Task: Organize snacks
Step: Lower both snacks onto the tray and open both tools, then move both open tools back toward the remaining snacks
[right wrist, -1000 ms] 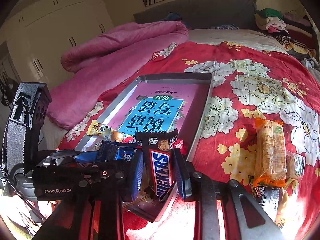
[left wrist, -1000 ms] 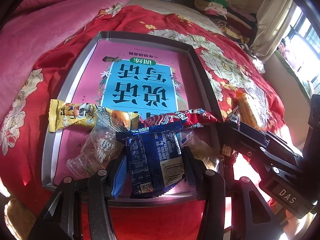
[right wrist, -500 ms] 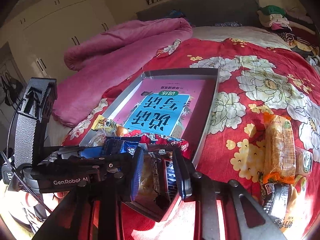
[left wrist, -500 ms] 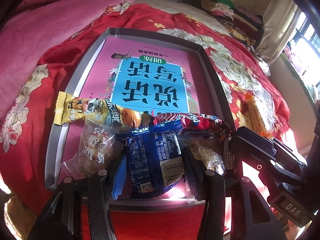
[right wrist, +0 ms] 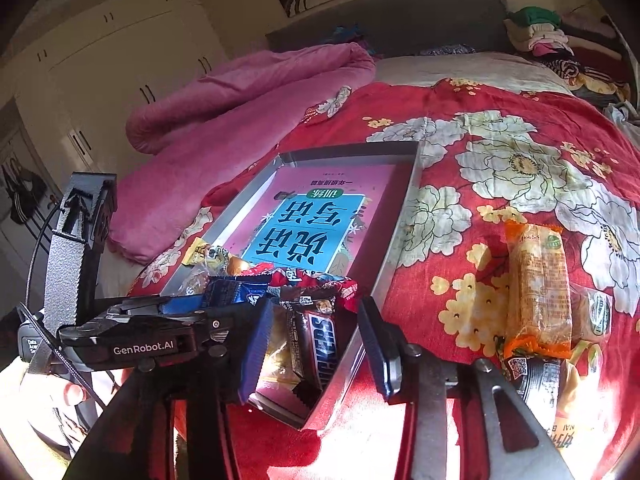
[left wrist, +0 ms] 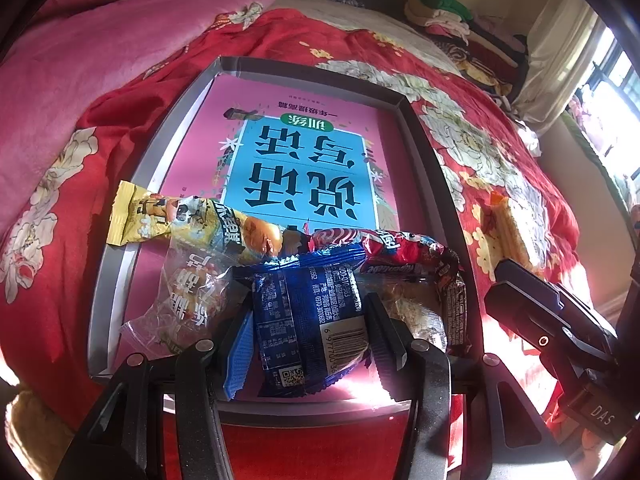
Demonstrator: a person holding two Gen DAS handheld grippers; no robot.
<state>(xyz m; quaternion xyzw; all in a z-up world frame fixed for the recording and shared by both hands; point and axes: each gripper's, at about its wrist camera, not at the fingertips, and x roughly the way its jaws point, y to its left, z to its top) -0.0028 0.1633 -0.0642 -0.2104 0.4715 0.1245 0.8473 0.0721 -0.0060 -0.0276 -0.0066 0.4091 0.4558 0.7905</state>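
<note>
A grey tray (left wrist: 424,160) on the red flowered bedspread holds a pink book (left wrist: 304,168). At its near end lie a yellow packet (left wrist: 180,220), a clear packet (left wrist: 192,300) and a red packet (left wrist: 400,248). My left gripper (left wrist: 310,332) is shut on a blue packet (left wrist: 304,292) over that pile. In the right wrist view a Snickers bar (right wrist: 320,344) lies in the near right corner of the tray (right wrist: 400,236). My right gripper (right wrist: 316,312) straddles the bar; its jaws are opening and stand clear of it.
An orange packet (right wrist: 536,288) and a dark packet (right wrist: 540,376) lie on the bedspread right of the tray. A pink quilt (right wrist: 240,96) is bunched at the left. Folded clothes (right wrist: 540,32) are piled at the headboard, and white wardrobes (right wrist: 100,60) stand beyond.
The right gripper brought the Snickers bar down into the tray's near corner and its jaws spread, letting the bar go. The left gripper kept still with the blue packet.
</note>
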